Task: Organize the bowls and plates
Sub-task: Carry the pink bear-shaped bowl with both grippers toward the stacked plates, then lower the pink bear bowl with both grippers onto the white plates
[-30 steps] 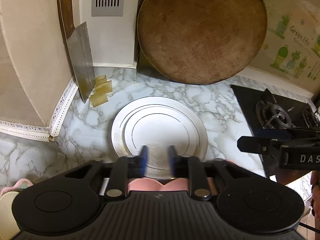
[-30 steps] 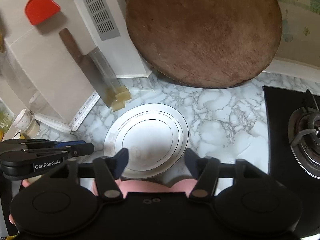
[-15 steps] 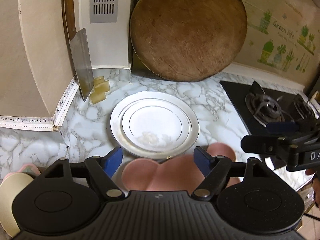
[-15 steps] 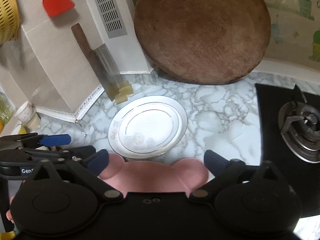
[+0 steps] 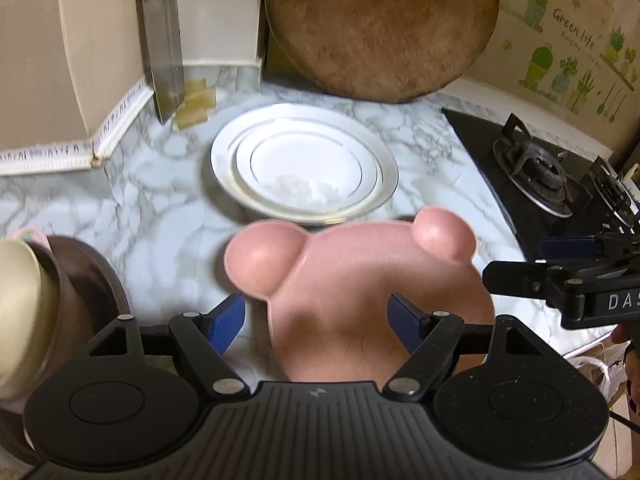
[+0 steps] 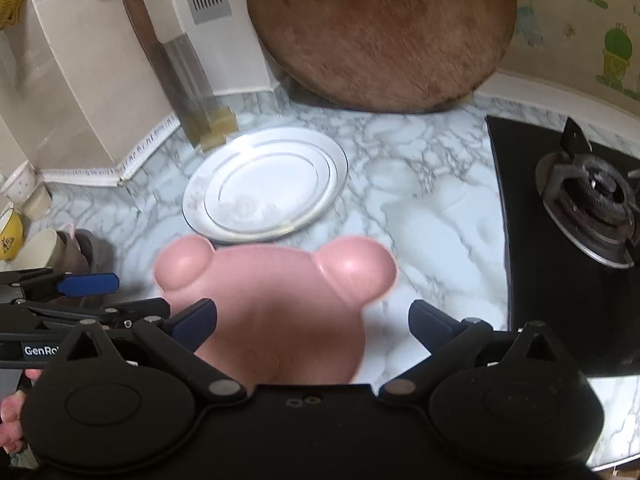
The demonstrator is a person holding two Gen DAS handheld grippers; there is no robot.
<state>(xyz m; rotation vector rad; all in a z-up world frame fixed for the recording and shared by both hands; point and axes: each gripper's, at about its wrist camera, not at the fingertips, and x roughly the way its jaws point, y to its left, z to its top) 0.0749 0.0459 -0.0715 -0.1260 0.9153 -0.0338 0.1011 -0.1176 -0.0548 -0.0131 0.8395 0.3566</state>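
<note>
While both tools (image 5: 316,322) (image 6: 312,322) gape wide over the pink bear plate (image 5: 360,292), only the right view shows a yellow cup (image 6: 10,234).

The right gripper (image 6: 312,320) stands wide open above a pink bear-shaped plate (image 6: 280,312) on the marble counter (image 6: 420,208), pads clear of it. At 12 o'clock lie two stacked white plates (image 6: 264,184); at 3 o'clock the gas burner (image 6: 588,200); at 9 o'clock the left gripper (image 6: 88,284), its jaws parted
</note>
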